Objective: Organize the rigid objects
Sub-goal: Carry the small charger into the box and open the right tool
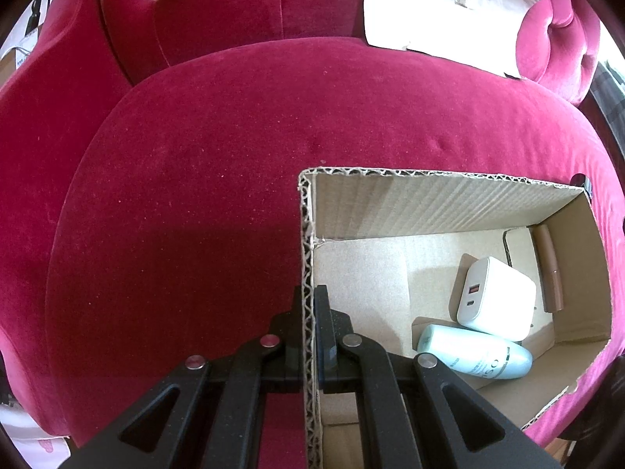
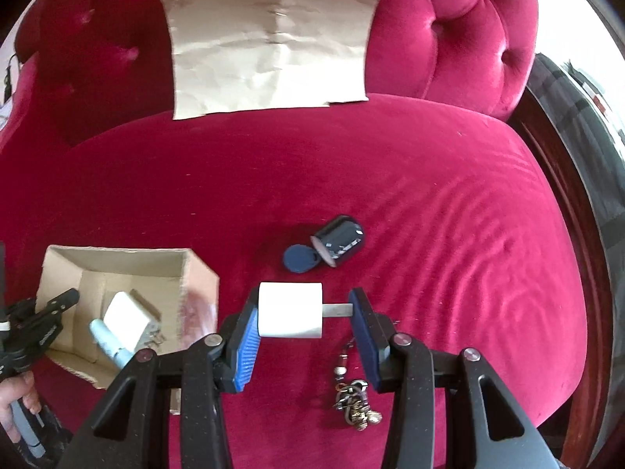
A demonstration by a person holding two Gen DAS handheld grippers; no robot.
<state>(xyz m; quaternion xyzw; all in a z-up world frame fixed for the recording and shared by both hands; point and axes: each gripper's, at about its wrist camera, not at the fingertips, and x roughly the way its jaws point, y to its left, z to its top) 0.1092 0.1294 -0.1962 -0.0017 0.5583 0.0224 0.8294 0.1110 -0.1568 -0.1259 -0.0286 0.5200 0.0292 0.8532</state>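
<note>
My right gripper [image 2: 306,314] is shut on a small white plug adapter [image 2: 291,309]: the left pad presses its body, the right pad its metal prong, and it hangs above the red seat. My left gripper [image 1: 310,305] is shut on the left wall of the cardboard box [image 1: 306,258]. Inside the box lie a white charger [image 1: 494,299], a pale blue bottle [image 1: 474,353] and a brown stick [image 1: 550,269]. In the right wrist view the box [image 2: 117,258] sits lower left, with the left gripper [image 2: 58,301] at its rim. On the seat lie a black jar [image 2: 340,240], a blue tag [image 2: 299,258] and a keychain [image 2: 351,398].
A crumpled brown paper sheet [image 2: 273,47] leans against the tufted red backrest [image 2: 468,31]. The red velvet seat cushion [image 1: 195,195] spreads left of the box. A dark wooden frame [image 2: 566,203] borders the seat on the right. A hand [image 2: 15,402] shows at the lower left.
</note>
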